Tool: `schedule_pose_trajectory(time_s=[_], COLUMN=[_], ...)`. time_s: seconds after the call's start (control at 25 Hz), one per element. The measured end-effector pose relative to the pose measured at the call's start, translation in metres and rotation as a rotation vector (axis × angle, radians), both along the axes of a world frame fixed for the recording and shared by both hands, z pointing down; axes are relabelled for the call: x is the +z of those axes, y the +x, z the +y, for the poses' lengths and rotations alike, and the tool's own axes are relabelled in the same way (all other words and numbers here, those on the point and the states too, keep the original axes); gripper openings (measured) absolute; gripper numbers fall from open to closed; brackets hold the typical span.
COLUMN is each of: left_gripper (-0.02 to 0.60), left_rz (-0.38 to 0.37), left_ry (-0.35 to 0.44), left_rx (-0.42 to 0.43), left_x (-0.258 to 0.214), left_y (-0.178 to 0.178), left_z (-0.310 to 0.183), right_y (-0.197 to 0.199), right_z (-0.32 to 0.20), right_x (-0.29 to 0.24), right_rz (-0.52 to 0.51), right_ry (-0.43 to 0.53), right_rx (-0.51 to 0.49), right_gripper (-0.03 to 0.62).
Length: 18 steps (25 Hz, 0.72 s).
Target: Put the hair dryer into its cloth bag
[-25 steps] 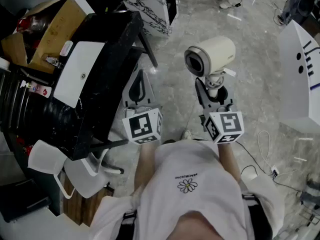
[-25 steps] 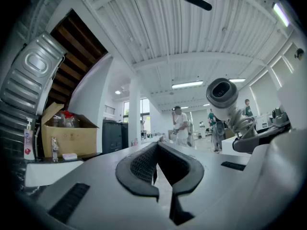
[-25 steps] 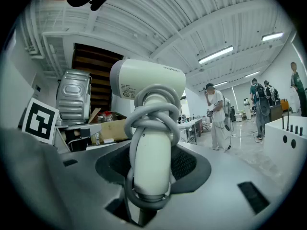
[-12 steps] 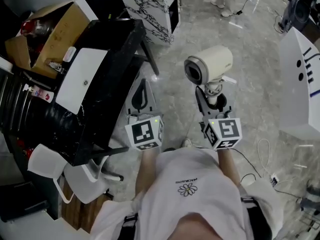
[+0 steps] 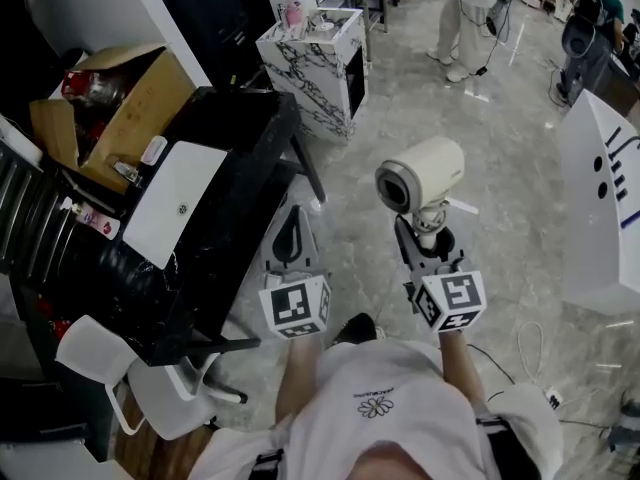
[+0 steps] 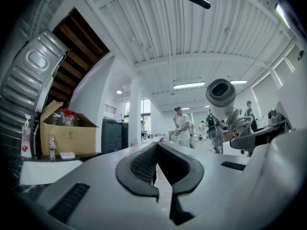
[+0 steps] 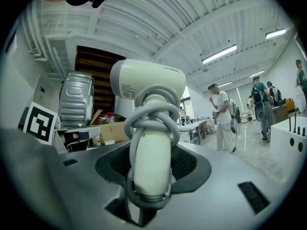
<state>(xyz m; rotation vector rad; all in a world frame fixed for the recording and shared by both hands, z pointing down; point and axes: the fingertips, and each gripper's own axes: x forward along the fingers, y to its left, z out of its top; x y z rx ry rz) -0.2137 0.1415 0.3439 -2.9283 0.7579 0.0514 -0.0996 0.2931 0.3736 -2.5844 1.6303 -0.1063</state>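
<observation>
**Head view: hair dryer [image 5: 425, 173] standing upright in your right hand-held gripper [image 5: 428, 243]**

You are holding the cream hair dryer right of the frame's centre, over the grey floor [image 5: 520, 118]. Your right hand-held gripper is pinching it by the handle [image 5: 430, 218], and the barrel is sitting on top with its dark round end facing the lower left of the frame. In the right gripper view the jaws are standing wide on either side of the handle [image 7: 151, 147], and the grey cord [image 7: 156, 111] is looping round it in several turns.

Your left hand-held gripper [image 5: 292, 243] is hanging at lower centre, beside the right one. Its jaws are pressed together with nothing between them, as the left gripper view shows [image 6: 157, 164].

At the left of the head view, a flat white thing [image 5: 175, 203] is lying on the black bench [image 5: 240, 138]; you cannot tell whether it is the cloth bag. An open cardboard box [image 5: 130, 98] is sitting just beyond it, at the upper left.
</observation>
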Motion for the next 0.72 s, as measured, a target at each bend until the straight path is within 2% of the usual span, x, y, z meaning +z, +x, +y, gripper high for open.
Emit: schedule_pose_trajectory(time_s=[0.2, 0.4, 0.72], left_gripper=[0.017, 0.017, 0.017], left_rz=[0.009, 0.015, 0.011], left_ry=[0.034, 0.021, 0.032], left_rx=[-0.004, -0.010, -0.006], left_x=[-0.013, -0.011, -0.005], left_y=[0.014, 0.034, 0.089], left_z=[-0.013, -0.032, -0.077], right_y=[0.013, 0.026, 0.081], right_z=[-0.014, -0.030, -0.074], right_x=[-0.005, -0.003, 0.001], right_rz=[0.004, 0.009, 0.006], right_ry=[0.012, 0.004, 0.016], right_rx=[-0.019, -0.036, -0.035], right_gripper=[0.201, 0.201, 0.201])
